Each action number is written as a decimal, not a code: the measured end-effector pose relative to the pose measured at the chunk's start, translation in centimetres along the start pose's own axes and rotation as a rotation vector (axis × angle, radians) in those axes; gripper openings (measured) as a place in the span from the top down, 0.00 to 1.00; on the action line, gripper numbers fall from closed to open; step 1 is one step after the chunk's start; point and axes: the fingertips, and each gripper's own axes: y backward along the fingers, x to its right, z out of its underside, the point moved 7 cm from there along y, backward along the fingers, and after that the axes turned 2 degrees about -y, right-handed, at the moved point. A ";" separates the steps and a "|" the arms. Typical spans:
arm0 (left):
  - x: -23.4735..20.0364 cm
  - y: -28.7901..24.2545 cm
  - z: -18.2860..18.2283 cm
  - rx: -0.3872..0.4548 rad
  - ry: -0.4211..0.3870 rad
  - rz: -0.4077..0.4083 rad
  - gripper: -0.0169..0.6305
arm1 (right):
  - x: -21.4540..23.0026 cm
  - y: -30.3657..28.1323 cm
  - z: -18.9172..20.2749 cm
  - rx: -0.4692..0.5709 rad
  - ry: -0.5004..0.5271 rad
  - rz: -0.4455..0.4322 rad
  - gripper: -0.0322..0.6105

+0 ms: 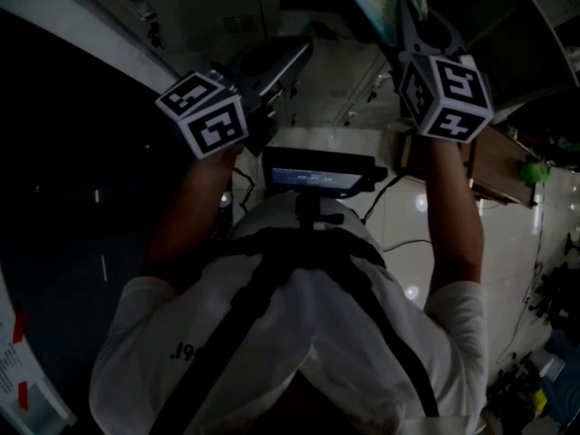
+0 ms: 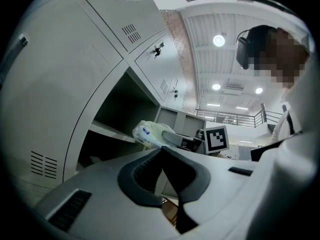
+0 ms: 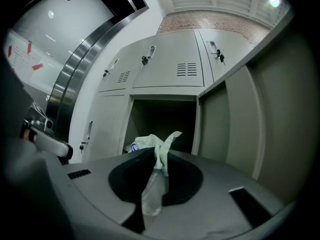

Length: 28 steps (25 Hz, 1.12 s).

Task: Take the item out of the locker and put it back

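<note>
Two grippers are raised before a bank of pale grey metal lockers [image 3: 165, 69], one in each of my hands.

My right gripper [image 3: 159, 151] has its fingers drawn narrow, and they pinch a crumpled pale plastic bag with blue print [image 3: 150, 194]. The bag's thin neck runs down between the two pads. Its bunched top and a loose twisted tail stick out past my fingertips. From the left gripper view the bag hangs at the mouth of the open locker compartment [image 3: 160, 119], just beside the front edge of the grey shelf [image 2: 107, 132]. I cannot tell whether it has crossed the threshold. The compartment is dark inside. Its grey door [image 3: 280, 109] stands swung wide on the right of the right gripper view.

My left gripper [image 2: 161, 150] has its fingers closed tip to tip with nothing between them. It points toward the same opening from the side, apart from the bag and touching no part of the locker.

In the head view both forearms reach up and forward, and each gripper's white cube with black square markers [image 1: 207, 111] faces back at me. The lockers above and beside the open one are shut, with small latches and vent slots on their doors.
</note>
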 end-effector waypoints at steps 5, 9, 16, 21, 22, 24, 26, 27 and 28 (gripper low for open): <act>0.5 0.6 0.6 -0.008 0.013 0.002 0.97 | -0.5 1.6 0.8 -0.002 -0.020 -0.004 0.91; 0.9 1.1 1.3 -0.017 0.025 0.005 0.97 | -0.9 2.8 1.5 -0.006 -0.042 -0.006 0.91; 1.5 1.7 2.3 -0.023 0.034 0.011 0.97 | -1.7 4.6 2.9 -0.032 -0.068 0.004 0.91; 1.6 2.0 2.6 -0.025 0.043 0.008 0.97 | -1.4 5.4 4.0 -0.055 -0.088 0.016 0.92; 1.5 2.1 2.7 -0.026 0.045 0.008 0.97 | -1.4 5.5 4.0 -0.056 -0.091 0.017 0.92; 1.4 2.1 2.8 -0.026 0.048 0.010 0.97 | -1.4 5.7 4.0 -0.056 -0.096 0.022 0.92; 1.5 2.1 2.9 -0.025 0.051 0.011 0.97 | -1.2 6.0 4.1 -0.056 -0.101 0.028 0.92; 1.6 2.2 2.9 -0.026 0.053 0.011 0.97 | -1.2 6.2 4.1 -0.057 -0.104 0.031 0.92; 1.7 2.2 2.9 -0.026 0.054 0.011 0.97 | -1.1 6.4 4.2 -0.057 -0.106 0.034 0.92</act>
